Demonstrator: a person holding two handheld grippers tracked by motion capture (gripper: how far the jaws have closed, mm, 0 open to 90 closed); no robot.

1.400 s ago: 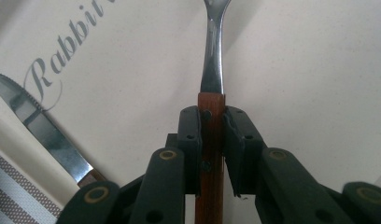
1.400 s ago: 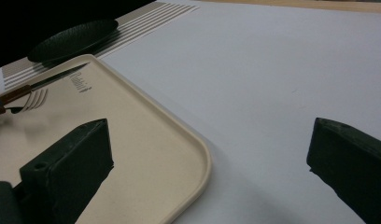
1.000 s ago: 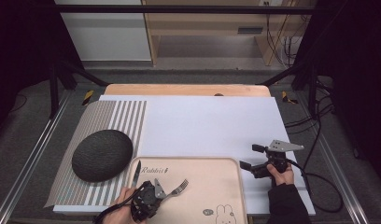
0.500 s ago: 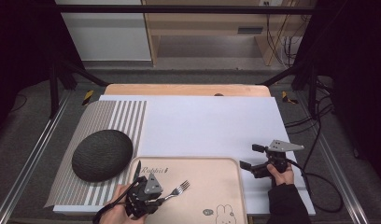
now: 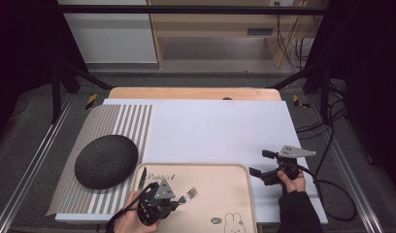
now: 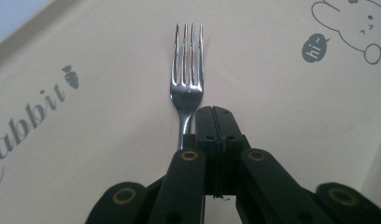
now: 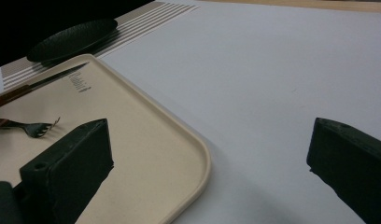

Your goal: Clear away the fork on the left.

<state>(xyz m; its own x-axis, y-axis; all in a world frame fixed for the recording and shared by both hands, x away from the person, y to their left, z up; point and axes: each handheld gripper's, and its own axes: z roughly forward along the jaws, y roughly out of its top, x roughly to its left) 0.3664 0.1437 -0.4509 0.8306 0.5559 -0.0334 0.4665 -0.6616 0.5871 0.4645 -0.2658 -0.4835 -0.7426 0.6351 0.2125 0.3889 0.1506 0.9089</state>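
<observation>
Low in the high view, left of centre, the left tongs (image 5: 179, 198) have just been closing and now sit fully shut. In the left gripper view the two jaws meet face to face, and the fork's (image 6: 188, 79) neck runs down along their left side and under them; whether it is pinched I cannot tell. The fork lies on the beige tray (image 5: 235, 170) with its tines toward the rabbit drawing (image 6: 361, 28). A knife (image 5: 142, 178) lies just inside the tray's left rim.

At lower right of the high view the right tongs (image 5: 258, 164) stand wide, holding nothing, over the white surface (image 5: 215, 131) just beside the tray's right edge.

A dark round plate (image 5: 106, 161) rests on a striped mat (image 5: 113, 121) at the left. Bare white stretches across the upper half of the surface. A metal rail (image 5: 31, 167) borders the left side.
</observation>
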